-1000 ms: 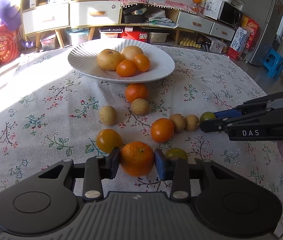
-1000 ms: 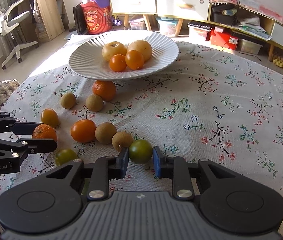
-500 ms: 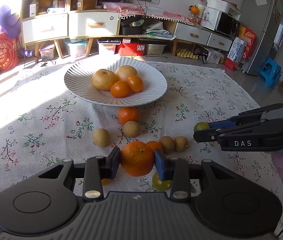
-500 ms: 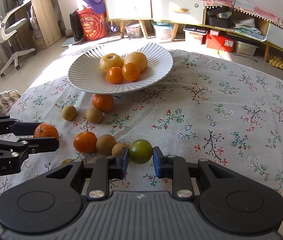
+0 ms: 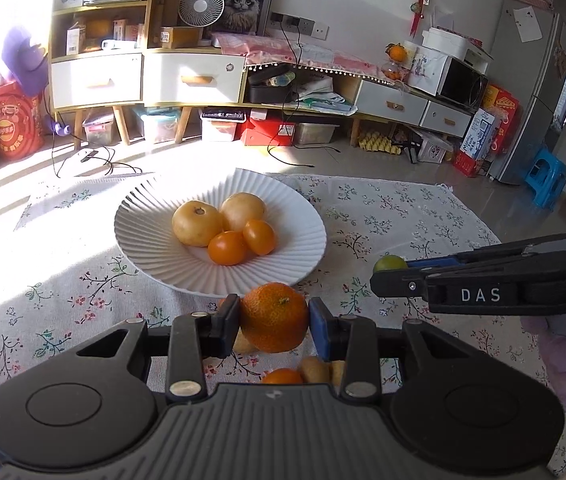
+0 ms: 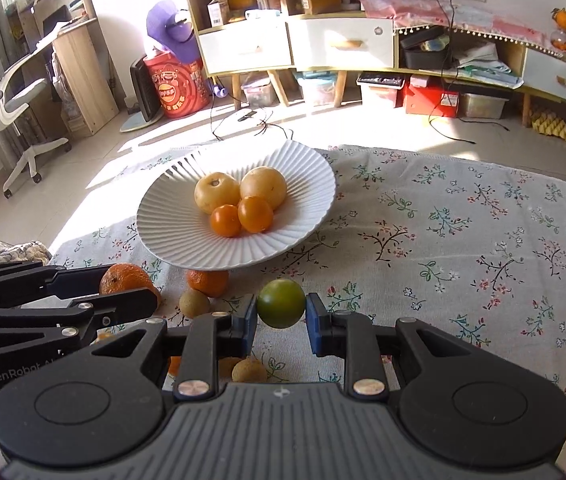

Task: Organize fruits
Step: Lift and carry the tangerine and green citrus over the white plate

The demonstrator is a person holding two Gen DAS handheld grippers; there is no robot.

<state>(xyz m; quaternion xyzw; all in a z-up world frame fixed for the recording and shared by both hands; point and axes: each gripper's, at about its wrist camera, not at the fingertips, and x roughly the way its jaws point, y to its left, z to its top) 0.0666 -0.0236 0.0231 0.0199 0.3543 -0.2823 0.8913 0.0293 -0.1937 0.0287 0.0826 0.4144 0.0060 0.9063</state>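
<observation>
We carry two fruits at once toward the white plate (image 5: 155,248), so one trip does for both. Our left gripper (image 5: 274,318) is clamped on a mandarin (image 5: 274,317); our right gripper (image 6: 281,309) grips a green lime (image 6: 281,308). The plate sits at twelve o'clock, already holding four fruits. Small brown fruits (image 6: 194,303), perhaps longans, wait on the tablecloth (image 6: 483,248) below.
</observation>
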